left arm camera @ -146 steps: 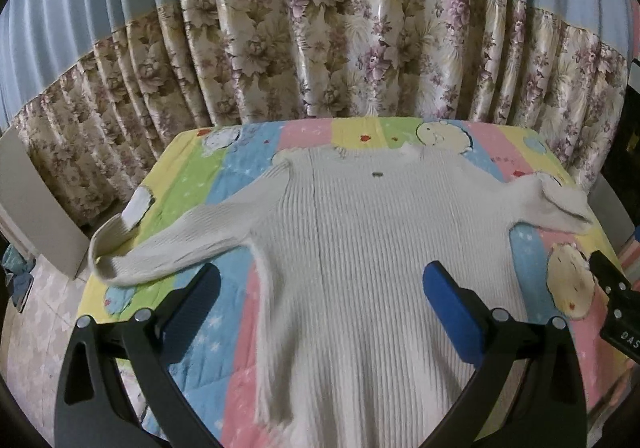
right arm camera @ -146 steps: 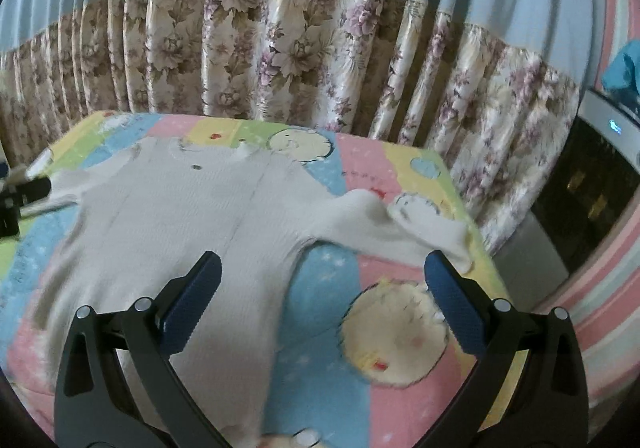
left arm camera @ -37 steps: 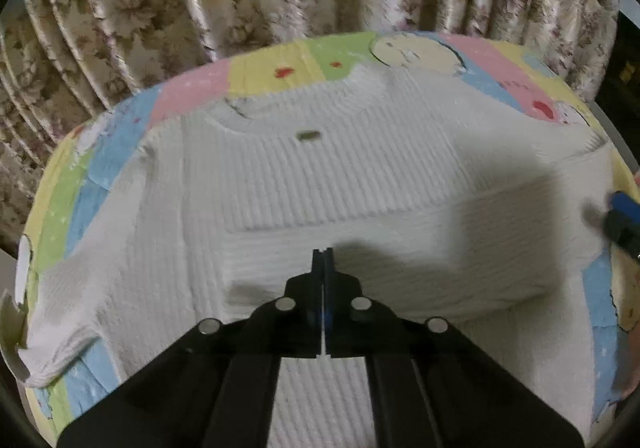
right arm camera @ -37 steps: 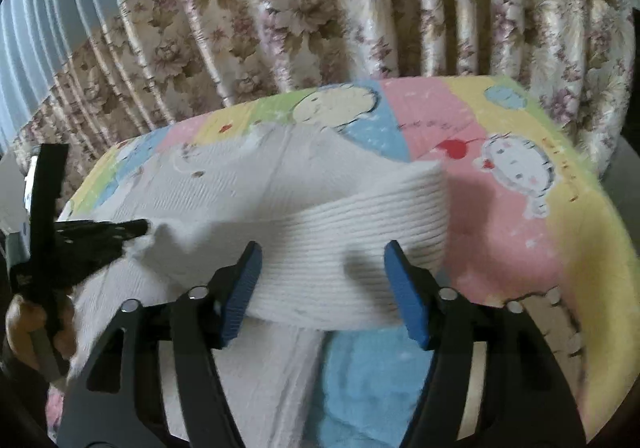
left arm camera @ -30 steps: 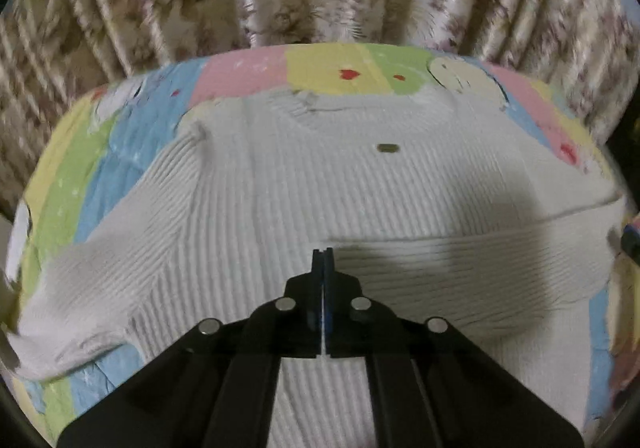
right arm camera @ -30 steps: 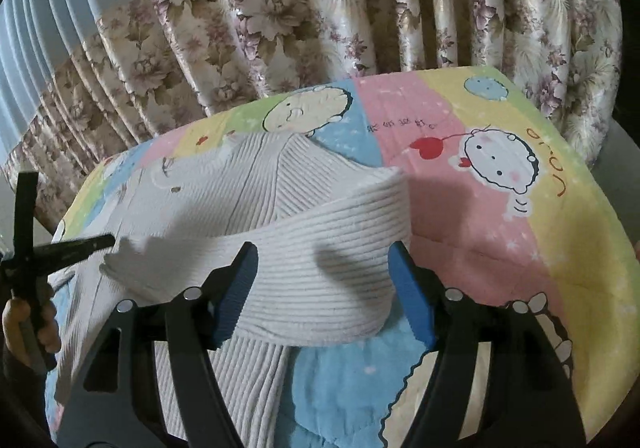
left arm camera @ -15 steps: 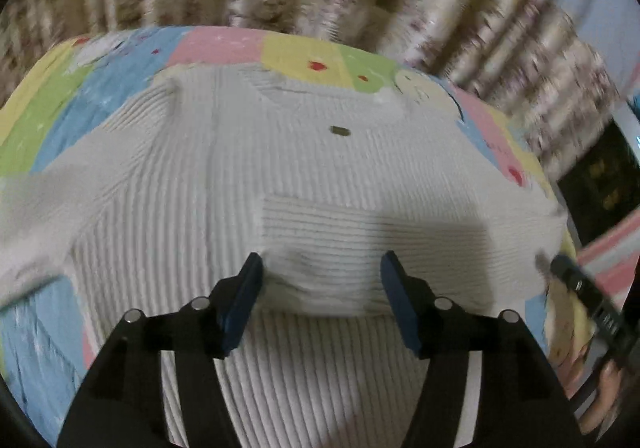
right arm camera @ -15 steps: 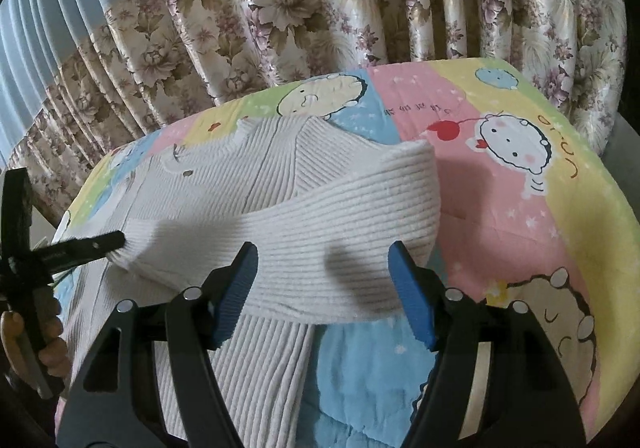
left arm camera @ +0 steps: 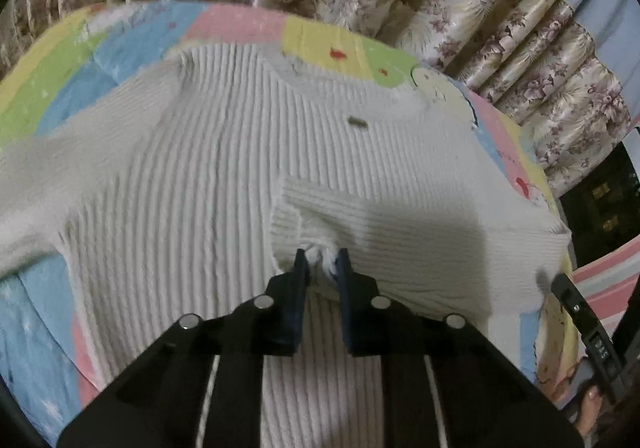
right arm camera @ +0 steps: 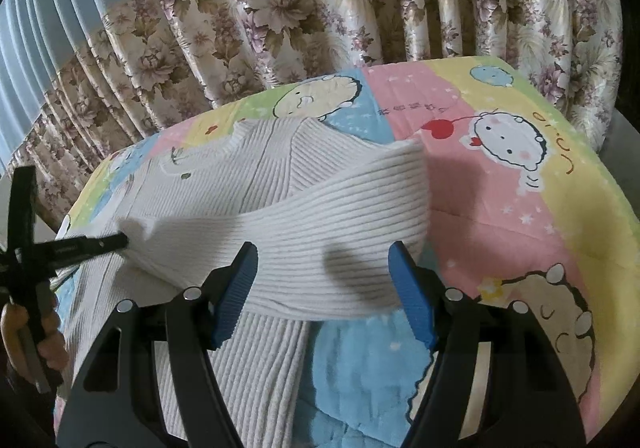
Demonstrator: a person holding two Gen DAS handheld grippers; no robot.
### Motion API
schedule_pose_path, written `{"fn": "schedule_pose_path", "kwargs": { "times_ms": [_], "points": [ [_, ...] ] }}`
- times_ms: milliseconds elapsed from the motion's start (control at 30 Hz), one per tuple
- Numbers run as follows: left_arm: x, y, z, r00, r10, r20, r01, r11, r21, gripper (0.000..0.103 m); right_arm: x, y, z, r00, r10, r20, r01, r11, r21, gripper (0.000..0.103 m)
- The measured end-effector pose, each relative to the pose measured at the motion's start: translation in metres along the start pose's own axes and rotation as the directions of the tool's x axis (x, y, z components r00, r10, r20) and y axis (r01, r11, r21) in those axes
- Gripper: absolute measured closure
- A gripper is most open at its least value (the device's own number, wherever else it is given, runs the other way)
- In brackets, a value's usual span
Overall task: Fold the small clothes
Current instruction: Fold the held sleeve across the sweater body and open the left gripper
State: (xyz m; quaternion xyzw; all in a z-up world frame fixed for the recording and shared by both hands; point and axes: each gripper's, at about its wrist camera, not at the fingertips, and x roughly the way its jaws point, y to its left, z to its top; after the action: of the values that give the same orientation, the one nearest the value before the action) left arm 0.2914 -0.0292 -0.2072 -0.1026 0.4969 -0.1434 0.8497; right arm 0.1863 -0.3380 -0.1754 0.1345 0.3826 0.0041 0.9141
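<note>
Jaws: left gripper (left arm camera: 322, 268) pinching sleeve (right arm camera: 320, 216) cuff; right gripper (right arm camera: 324, 288) wide, empty; sleeve crosswise over sweater (left arm camera: 180, 188).

No longer spread flat with both sleeves out: right sleeve (right arm camera: 320, 224) of the cream sweater (left arm camera: 192, 184) now lies folded leftward across the chest, cuff (left arm camera: 304, 224) near the middle. Left gripper (left arm camera: 322, 268), wide open over the hem earlier, then shut, then open half a second ago, now pinches the cuff between narrowed blue fingers (left arm camera: 298, 272). Right gripper (right arm camera: 324, 284), earlier over the outstretched sleeve at the quilt's (right arm camera: 520, 208) right edge, now straddles the folded sleeve, gap narrower than at the start. Both cameras much closer to the quilt.
</note>
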Motion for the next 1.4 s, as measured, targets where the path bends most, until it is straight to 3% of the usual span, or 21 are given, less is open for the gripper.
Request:
{"fn": "schedule_pose_path", "kwargs": {
  "times_ms": [100,200,300,367,500,667,733,833,933,1033,1133,1300,1367,1400],
  "points": [
    [-0.018,-0.006,0.013,0.989,0.101,0.106,-0.112,0.989,0.099,0.089,-0.002,0.0,0.003,1.0,-0.009,0.008,0.009,1.0,-0.006,0.034],
    [-0.033,0.004,0.033,0.953,0.212,0.217,-0.247,0.958,0.147,0.089,0.002,0.004,0.006,1.0,-0.004,0.005,0.004,1.0,-0.018,0.034],
    [-0.031,0.031,0.05,0.921,0.312,0.234,-0.348,0.928,0.133,0.089,0.013,0.01,0.011,1.0,0.007,-0.005,-0.007,0.999,-0.032,0.034],
    [-0.028,0.051,0.052,0.91,0.356,0.211,-0.385,0.915,0.118,0.089,0.022,0.011,0.019,1.0,0.019,-0.01,-0.02,0.999,-0.032,0.034],
    [-0.022,0.076,0.041,0.927,0.345,0.151,-0.359,0.93,0.082,0.089,0.053,0.013,0.036,0.997,0.056,-0.055,-0.059,0.998,-0.038,0.036],
    [-0.017,0.074,0.027,0.924,0.357,0.138,-0.37,0.925,0.082,0.089,0.093,0.02,0.045,0.979,-0.007,-0.205,-0.016,0.994,-0.111,0.063],
    [-0.016,0.074,0.026,0.924,0.356,0.139,-0.369,0.926,0.081,0.089,0.091,0.025,0.046,0.981,-0.029,-0.191,-0.003,0.986,-0.164,0.081],
    [-0.015,0.075,0.032,0.924,0.35,0.151,-0.365,0.928,0.078,0.089,0.088,0.027,0.052,0.991,-0.022,-0.132,-0.001,0.984,-0.177,0.088],
    [-0.015,0.076,0.045,0.925,0.329,0.188,-0.345,0.937,0.06,0.089,0.087,0.029,0.057,0.999,-0.008,-0.048,-0.001,0.985,-0.173,0.09],
    [-0.02,0.072,0.054,0.911,0.337,0.238,-0.358,0.932,0.051,0.089,0.088,0.031,0.058,1.0,0.017,0.016,-0.014,0.986,-0.169,0.09],
    [-0.023,0.075,0.054,0.906,0.342,0.249,-0.364,0.93,0.044,0.089,0.101,0.028,0.054,1.0,0.02,-0.019,-0.023,0.985,-0.17,0.09],
    [-0.011,0.093,0.039,0.925,0.338,0.171,-0.348,0.937,0.033,0.087,0.099,0.023,0.046,0.999,-0.005,-0.054,-0.006,0.98,-0.198,0.083],
    [-0.011,0.092,0.035,0.923,0.347,0.167,-0.359,0.932,0.045,0.084,0.095,0.024,0.045,0.998,-0.01,-0.065,-0.003,0.978,-0.207,0.077],
    [-0.01,0.09,0.035,0.915,0.367,0.166,-0.38,0.923,0.059,0.078,0.089,0.023,0.045,0.998,-0.006,-0.061,-0.007,0.979,-0.205,0.072]
  ]
}}
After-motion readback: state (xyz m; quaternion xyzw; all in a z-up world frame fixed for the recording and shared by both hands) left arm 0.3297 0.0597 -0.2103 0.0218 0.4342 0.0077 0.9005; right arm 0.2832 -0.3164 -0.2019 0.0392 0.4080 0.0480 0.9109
